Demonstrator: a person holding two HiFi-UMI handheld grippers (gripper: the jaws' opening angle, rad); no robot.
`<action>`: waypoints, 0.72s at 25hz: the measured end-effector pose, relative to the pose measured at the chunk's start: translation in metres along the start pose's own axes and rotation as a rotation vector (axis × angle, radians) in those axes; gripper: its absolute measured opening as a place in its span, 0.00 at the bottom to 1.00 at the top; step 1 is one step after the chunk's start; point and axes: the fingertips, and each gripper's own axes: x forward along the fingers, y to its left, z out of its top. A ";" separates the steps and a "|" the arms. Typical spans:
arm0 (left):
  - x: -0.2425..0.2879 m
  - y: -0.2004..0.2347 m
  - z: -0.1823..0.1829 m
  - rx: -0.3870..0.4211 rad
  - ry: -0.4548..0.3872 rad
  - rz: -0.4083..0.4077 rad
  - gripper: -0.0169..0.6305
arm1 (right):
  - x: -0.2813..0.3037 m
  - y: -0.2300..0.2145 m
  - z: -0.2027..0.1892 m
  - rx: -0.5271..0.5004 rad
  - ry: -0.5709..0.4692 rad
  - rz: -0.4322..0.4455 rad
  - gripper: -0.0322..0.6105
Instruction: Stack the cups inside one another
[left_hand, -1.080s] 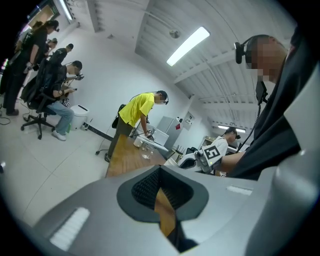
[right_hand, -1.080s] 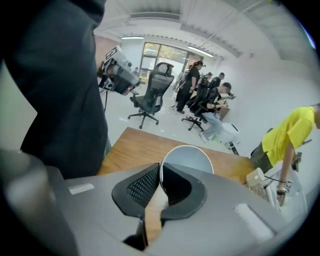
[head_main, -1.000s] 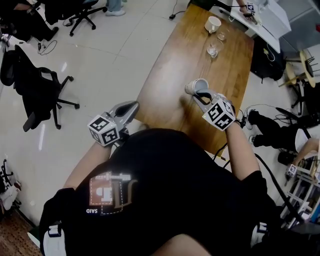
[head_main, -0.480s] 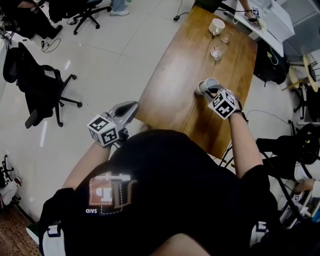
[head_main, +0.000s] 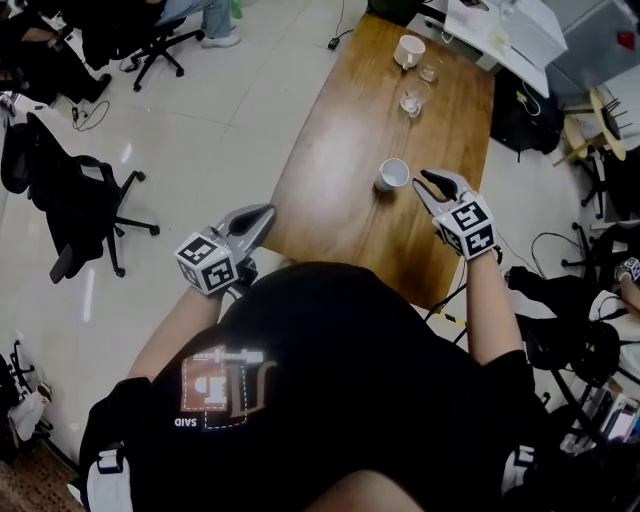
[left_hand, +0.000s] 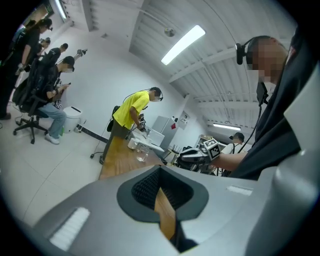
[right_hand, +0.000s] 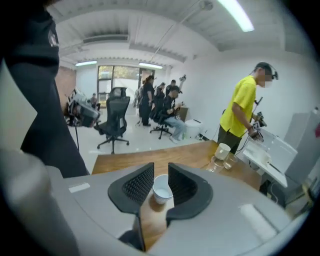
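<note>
Overhead, the person's right forearm reaches out over the near end of the wooden table (head_main: 330, 170), with the right gripper (head_main: 432, 181) tilted downward and its marker cube facing up. Its jaws stand apart, having just been opening. The white cup (head_main: 391, 174) stands upright on the wood just ahead of the tips, framed in the gap in the right gripper view, and neither pad touches it. The left arm is bent at the person's side. The left gripper (head_main: 264, 212) is held near level, just off the table's near left corner and over the floor (head_main: 200, 130), its jaws together with nothing between them. Bare wood surrounds the white cup on all sides, and the table's right edge runs close beside the right gripper. Well beyond its tips, near the table's far end, stand a nearer glass cup (head_main: 413, 100), a farther glass cup (head_main: 430, 72) and a white mug (head_main: 408, 50), close together. An office chair (head_main: 70, 200) stands well to the left of the left gripper, with open floor between.
</note>
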 end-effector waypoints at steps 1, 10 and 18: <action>0.008 -0.003 0.003 0.008 -0.003 -0.018 0.01 | -0.019 0.001 0.005 0.058 -0.066 -0.011 0.20; 0.082 -0.042 0.022 0.068 0.009 -0.151 0.01 | -0.120 0.023 -0.073 0.380 -0.277 -0.145 0.13; 0.100 -0.065 0.012 0.070 0.048 -0.175 0.01 | -0.141 0.016 -0.133 0.623 -0.342 -0.287 0.07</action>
